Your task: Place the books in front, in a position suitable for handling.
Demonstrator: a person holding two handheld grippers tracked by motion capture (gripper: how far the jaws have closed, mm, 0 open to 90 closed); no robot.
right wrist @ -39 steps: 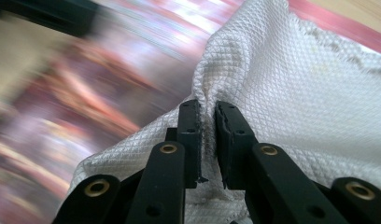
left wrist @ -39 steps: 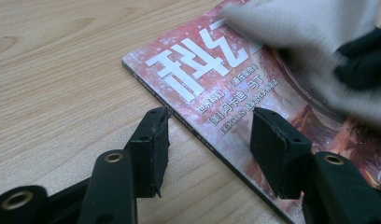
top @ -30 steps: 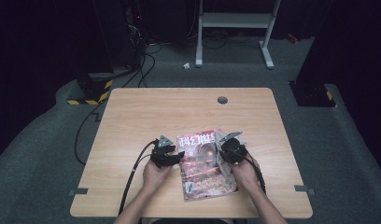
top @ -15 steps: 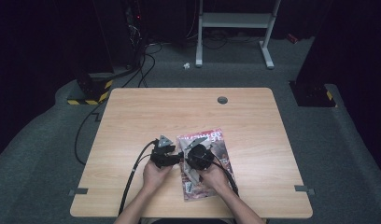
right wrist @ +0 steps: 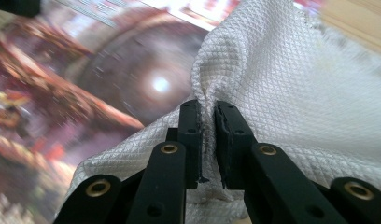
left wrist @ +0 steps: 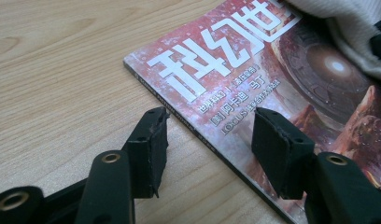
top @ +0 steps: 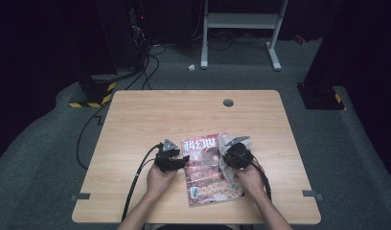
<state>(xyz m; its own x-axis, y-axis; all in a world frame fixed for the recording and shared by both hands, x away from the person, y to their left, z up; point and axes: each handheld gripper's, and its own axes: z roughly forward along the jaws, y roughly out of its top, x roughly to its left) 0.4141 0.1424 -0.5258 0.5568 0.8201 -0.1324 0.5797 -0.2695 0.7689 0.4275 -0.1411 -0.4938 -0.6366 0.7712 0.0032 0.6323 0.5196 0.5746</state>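
Jaws of the right gripper pinch the white cloth over the magazine; left gripper jaws (apart) straddle its left spine edge on the bench.

Magazine on the table's near half, cloth on its right part.

Red, glossy-covered magazine lying on the wooden table: large white Chinese title characters "科幻世界", partly covered. Beneath, smaller white lines of Chinese print and the Latin word "LOCUS"; remainder too small to read.
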